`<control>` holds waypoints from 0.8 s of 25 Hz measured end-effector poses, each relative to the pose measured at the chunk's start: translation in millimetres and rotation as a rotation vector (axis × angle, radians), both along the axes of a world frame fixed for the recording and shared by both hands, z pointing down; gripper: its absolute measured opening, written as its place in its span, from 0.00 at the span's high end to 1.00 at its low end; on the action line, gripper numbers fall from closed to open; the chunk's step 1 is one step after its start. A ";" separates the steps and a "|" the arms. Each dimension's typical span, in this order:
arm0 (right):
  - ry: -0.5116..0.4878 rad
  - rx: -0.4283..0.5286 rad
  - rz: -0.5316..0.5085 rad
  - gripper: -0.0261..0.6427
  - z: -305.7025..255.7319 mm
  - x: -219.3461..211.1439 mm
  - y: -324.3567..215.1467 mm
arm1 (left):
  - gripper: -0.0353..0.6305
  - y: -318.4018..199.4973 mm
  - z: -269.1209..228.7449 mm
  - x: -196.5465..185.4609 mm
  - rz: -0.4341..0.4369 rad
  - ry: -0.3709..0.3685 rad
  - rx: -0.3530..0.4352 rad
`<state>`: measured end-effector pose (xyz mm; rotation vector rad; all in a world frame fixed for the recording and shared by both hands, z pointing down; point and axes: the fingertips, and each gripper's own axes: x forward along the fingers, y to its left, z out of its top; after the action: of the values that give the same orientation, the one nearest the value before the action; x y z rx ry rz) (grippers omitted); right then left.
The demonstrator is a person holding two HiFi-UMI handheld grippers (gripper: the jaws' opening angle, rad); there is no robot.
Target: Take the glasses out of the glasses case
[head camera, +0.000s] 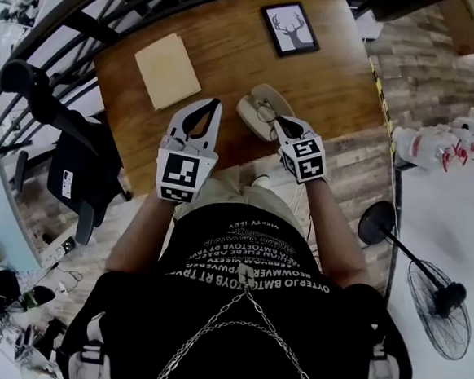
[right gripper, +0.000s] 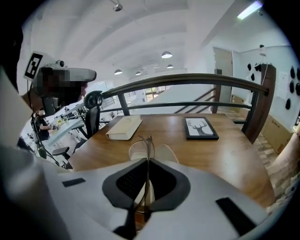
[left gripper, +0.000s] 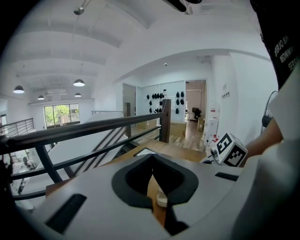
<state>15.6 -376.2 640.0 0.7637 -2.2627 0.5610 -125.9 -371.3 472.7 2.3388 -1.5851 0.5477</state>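
My right gripper (right gripper: pixel 147 160) clenched on glasses (right gripper: pixel 148 144): frame edge-on, pinched between both pads, rim poking up past fingertips. Glasses case (right gripper: pixel 165 153) lies open on wooden table (right gripper: pixel 225 154) just beyond tips, one pale half on either side of frame. Whether glasses are clear of case, I cannot tell. My left gripper (left gripper: pixel 152 157) closed, fingers together with nothing between them, held near case on its left. Book (right gripper: pixel 124 127) and deer picture (right gripper: pixel 200 128) farther back on table.

We see a smooth wooden table (right gripper: pixel 225 154) with a soft sheen. The glasses (right gripper: pixel 148 149) look thin metal, their case (right gripper: pixel 169 152) matt.
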 end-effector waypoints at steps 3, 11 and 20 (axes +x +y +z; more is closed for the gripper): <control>-0.032 0.012 -0.003 0.92 -13.4 4.7 4.3 | 0.91 7.1 -8.8 3.2 -0.017 -0.002 0.020; -0.094 0.069 0.014 0.92 -52.5 11.7 6.6 | 0.91 23.3 -35.9 11.7 -0.066 0.011 0.074; -0.129 0.163 0.024 0.92 -102.1 39.1 13.4 | 0.91 38.2 -58.1 33.2 -0.069 0.000 0.137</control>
<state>54.7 -362.9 537.9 0.8573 -2.4441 0.4516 -92.7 -333.1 414.6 2.3690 -1.7475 0.4366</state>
